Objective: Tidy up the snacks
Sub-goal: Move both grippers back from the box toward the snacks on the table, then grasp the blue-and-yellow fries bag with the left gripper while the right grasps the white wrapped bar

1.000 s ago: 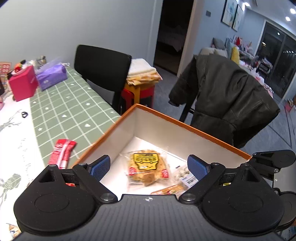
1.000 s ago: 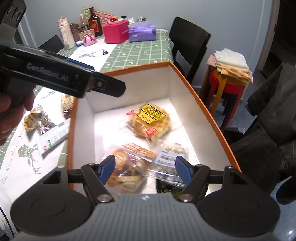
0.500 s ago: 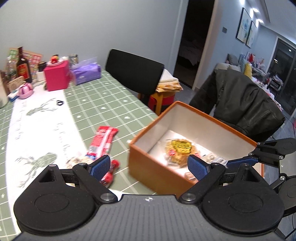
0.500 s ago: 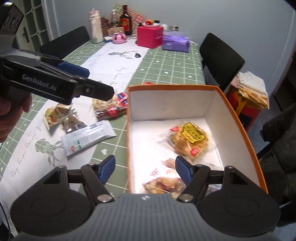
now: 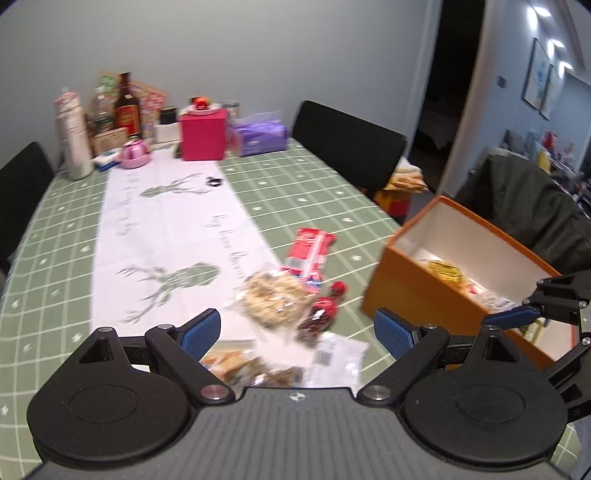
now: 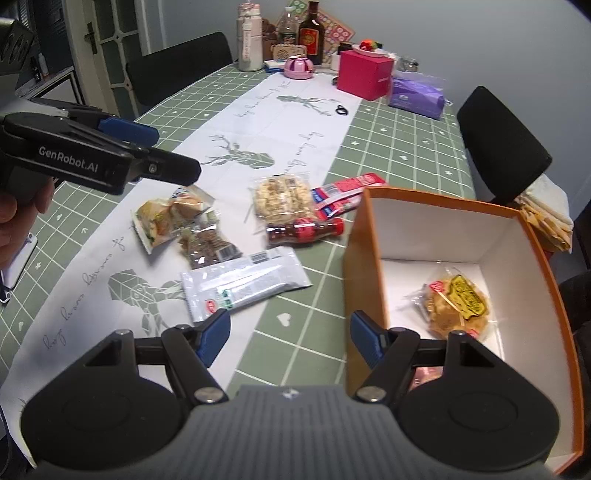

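An orange box (image 6: pixel 532 236) with white inside stands at the table's right edge and holds a waffle packet (image 6: pixel 458 306). Loose snacks lie left of it: a rice cracker pack (image 6: pixel 282 195), a red packet (image 6: pixel 347 194), a small cola bottle (image 6: pixel 304 229), a white packet (image 6: pixel 243 282), a bun packet (image 6: pixel 170 216) and a brown snack pack (image 6: pixel 208 245). My right gripper (image 6: pixel 290 332) is open and empty above the cloth beside the box's left wall. My left gripper (image 5: pixel 297 330) is open and empty, above the rice cracker pack (image 5: pixel 275 299) and cola bottle (image 5: pixel 325 310).
At the table's far end stand a pink box (image 6: pixel 364 74), a purple tissue pack (image 6: pixel 417 94) and bottles (image 6: pixel 310 33). Black chairs (image 6: pixel 498 144) flank the table. A stool with folded cloths (image 6: pixel 546 218) and a jacket-draped chair (image 5: pixel 528 206) are right of the box.
Both grippers have swung left, from over the box's inside to over the loose snacks on the table. Both stay open and empty.
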